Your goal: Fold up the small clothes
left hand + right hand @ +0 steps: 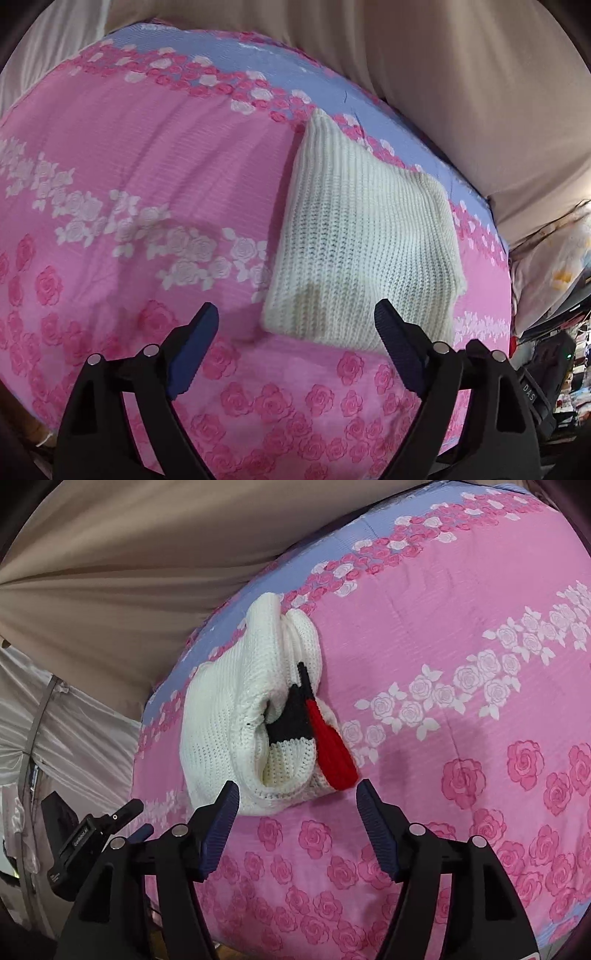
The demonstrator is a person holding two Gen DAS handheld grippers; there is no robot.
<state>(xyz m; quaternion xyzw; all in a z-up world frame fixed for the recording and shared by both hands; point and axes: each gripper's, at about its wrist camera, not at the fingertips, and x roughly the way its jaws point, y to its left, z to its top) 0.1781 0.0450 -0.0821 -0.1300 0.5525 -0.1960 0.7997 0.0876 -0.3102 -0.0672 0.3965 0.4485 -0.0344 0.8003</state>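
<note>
**Folded knit on the bed, both claws empty**

A cream-white chunky-knit sweater (364, 240) with black and red trim bands lies folded in a compact bundle on the pink rose-print bedspread (129, 166), near its lilac far border. The left claw (297, 332) hangs just short of the bundle's near edge, spread wide and holding nothing. The right claw (298, 805) is likewise wide and empty, facing the bundle's open layered side. The knit looks soft, thick and light; it would likely sag and unfold, so pinching several layers at a corner seems safest. No containers appear.
</note>
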